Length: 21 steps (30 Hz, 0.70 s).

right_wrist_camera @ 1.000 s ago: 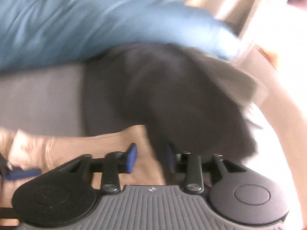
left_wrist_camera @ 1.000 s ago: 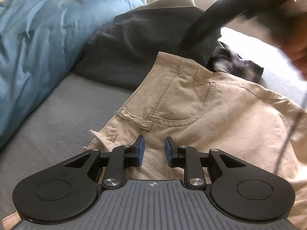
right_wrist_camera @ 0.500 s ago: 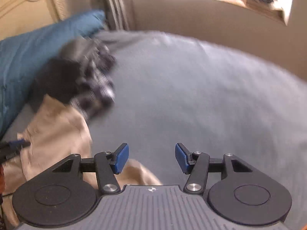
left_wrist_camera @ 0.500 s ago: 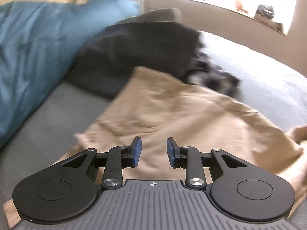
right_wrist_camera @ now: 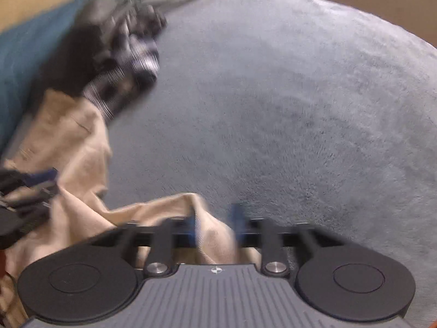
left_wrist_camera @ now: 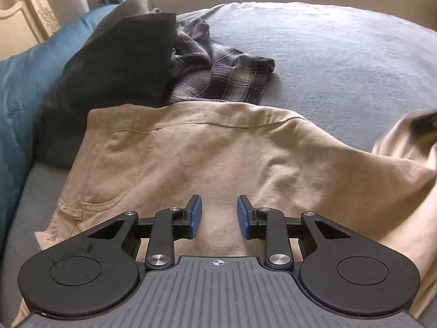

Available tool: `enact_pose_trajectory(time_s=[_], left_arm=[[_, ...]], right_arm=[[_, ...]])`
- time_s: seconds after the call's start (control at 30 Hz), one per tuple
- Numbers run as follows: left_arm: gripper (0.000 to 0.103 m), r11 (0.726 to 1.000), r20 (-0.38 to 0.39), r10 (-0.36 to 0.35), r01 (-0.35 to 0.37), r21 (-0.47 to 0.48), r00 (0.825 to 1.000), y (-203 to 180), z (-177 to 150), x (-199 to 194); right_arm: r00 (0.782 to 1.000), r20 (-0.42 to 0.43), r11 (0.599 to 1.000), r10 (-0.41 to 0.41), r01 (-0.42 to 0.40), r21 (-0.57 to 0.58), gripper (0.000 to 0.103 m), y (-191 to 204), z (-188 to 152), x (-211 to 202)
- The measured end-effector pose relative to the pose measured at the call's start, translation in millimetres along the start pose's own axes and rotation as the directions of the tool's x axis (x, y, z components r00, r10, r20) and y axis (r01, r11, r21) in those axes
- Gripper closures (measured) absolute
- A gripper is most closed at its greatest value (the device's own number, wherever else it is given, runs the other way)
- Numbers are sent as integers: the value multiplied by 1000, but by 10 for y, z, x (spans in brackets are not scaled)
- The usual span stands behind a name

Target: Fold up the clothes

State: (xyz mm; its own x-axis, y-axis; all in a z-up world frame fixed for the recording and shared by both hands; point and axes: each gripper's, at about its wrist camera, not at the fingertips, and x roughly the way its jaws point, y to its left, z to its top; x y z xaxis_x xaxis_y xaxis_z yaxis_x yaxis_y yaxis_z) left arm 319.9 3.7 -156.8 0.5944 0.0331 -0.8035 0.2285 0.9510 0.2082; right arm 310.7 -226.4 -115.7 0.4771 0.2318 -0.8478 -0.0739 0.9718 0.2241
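Tan trousers [left_wrist_camera: 218, 150] lie spread on the grey bed, waistband and pocket to the left. My left gripper [left_wrist_camera: 220, 214] hovers low over their middle, its blue pads [left_wrist_camera: 195, 213] apart, with cloth showing in the gap but not pinched. In the right wrist view the same trousers [right_wrist_camera: 73, 136] trail off to the left. My right gripper [right_wrist_camera: 215, 227] is blurred and shut on a bunched end of them. The left gripper [right_wrist_camera: 32, 188] shows as a dark blur at that view's left edge. The right gripper [left_wrist_camera: 424, 121] is a dark smear by the cloth at the far right.
A dark garment [left_wrist_camera: 114, 73] and a plaid garment [left_wrist_camera: 218, 76] lie heaped behind the trousers, against a blue pillow [left_wrist_camera: 24, 87]. A cream headboard [left_wrist_camera: 30, 13] stands at the back left. The grey bedcover [right_wrist_camera: 286, 95] stretches wide to the right.
The right gripper swung from over the dark garment out to the right, opened wide, then shut on the trousers' end. The left gripper slid right along the trousers, away from the waistband.
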Motion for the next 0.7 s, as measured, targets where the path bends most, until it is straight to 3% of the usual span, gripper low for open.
enact_pose_trajectory(time_s=[0.1,0.2,0.33,0.4,0.53,0.6,0.63,0.7], left_arm=[[74,999,-10,30,-30,-21,999,31,-11,6],[74,998,-10,55,-55,-13,998,8,-11,6],[74,996,0,88,-88,34,996,-81,-30,-1],[74,995,5,93,-94,41,996,-94,-47,2],[73,993,8,102,-103,58,995,-114,-45,18],[71,994,4,96,-97,52,995,-93,-28,2],[69,994,3,97,-97,45,995,-73,-17,-24],[68,995,3,99,-99,32,995,-31,7,-76]], right_arm=[[988,155,997,7,-18,72,100,-159,-35,-472],[974,224,984,-27,-14,179,100,-419,-101,-636],[981,184,966,-55,6,258,100,-634,-208,-318],[981,189,943,-44,-22,333,100,-737,-249,-243],[987,115,906,-114,56,419,93,-977,-265,-18],[993,114,839,-36,-32,543,88,-1269,-309,-20],[991,134,783,-8,-77,617,86,-1435,-336,-98],[980,197,722,-12,-128,680,70,-1680,-419,-403]])
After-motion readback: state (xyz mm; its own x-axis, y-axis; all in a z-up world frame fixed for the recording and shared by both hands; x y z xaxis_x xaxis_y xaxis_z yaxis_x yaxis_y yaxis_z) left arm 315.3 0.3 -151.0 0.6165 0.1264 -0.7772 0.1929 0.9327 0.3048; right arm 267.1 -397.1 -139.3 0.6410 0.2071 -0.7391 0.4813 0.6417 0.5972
